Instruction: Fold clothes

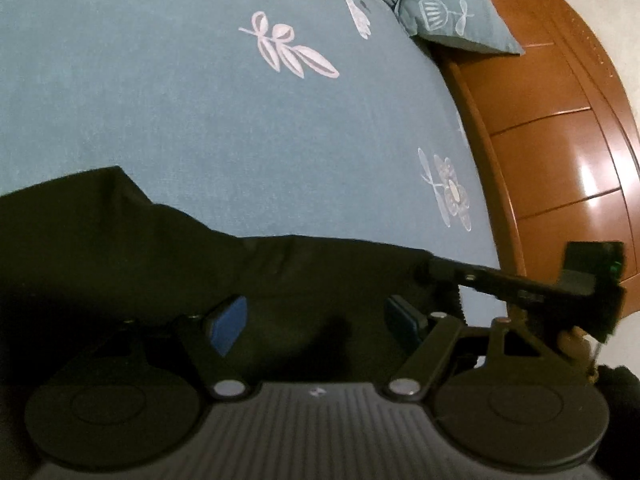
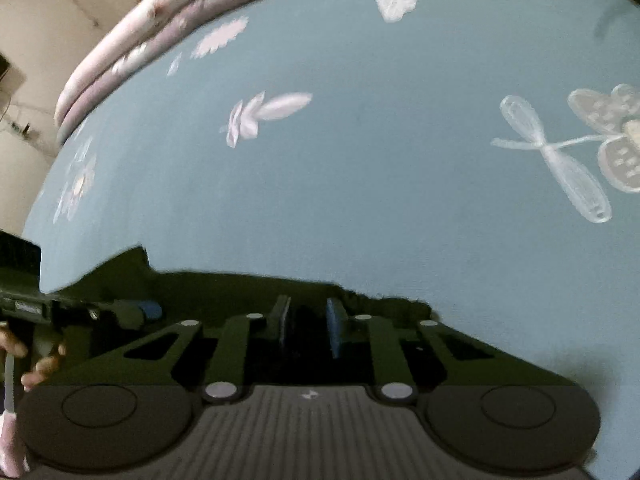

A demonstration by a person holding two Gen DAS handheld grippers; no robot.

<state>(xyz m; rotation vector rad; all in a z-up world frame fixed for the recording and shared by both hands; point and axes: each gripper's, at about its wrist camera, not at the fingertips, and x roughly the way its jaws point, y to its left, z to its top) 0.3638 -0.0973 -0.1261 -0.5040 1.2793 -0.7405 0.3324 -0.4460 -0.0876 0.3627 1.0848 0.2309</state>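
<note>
Two tools work over a dark garment (image 1: 120, 240) lying on the blue floral bed (image 1: 240, 128), low in both frames. Left tool (image 1: 316, 320) stands wide above the cloth. Right tool (image 2: 308, 328) is narrow; whether it pinches the fabric, I cannot tell.

Home bedroom, floral blue bedsheet (image 1: 240, 128), pillow (image 1: 452, 12), wooden floor (image 1: 560, 140)

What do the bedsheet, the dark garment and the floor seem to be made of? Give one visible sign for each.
Bedsheet: probably woven cotton, matte, with a fine weave grain and printed pale flowers.
Dark garment: soft matte fabric, draping in limp folds; the fibre is unclear.
Floor: wood or wood-look planks, glossy, with seams and bright reflections.
</note>
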